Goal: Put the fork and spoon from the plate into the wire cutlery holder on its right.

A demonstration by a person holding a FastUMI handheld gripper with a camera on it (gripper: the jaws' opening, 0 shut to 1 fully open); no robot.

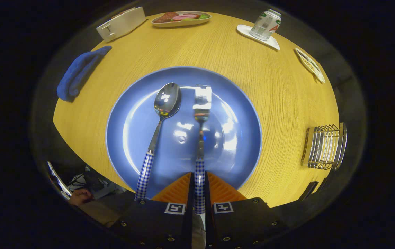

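So the claw (199, 188) is clamped on the fork (201, 114), both fingers squeezing its checked blue-and-white handle, with the shiny metal tines pointing off toward 12 o'clock over the plate (183, 128). One spoon (164, 103) lies just beside the fork at about 9 o'clock of it, same checked handle, polished oval bowl facing up, resting on the plate and slanting a bit. The plate is round, glossy blue, looks glazed, and sits on a round worktop (225, 58) with a pale wood-grain finish. The wire cutlery holder (324, 147) is at roughly 3 o'clock from the plate, well apart from it, a chrome rack of thin curved bars near the worktop's edge. Around the far rim: one folded blue cloth (78, 72) at 10 o'clock, soft and fuzzy-looking, one white boxy toaster (121, 23) at 11, one oval dish of food (181, 18) at 12, one metal can (266, 24) on a white coaster at 1, and one small patterned dish (310, 65) at 2.
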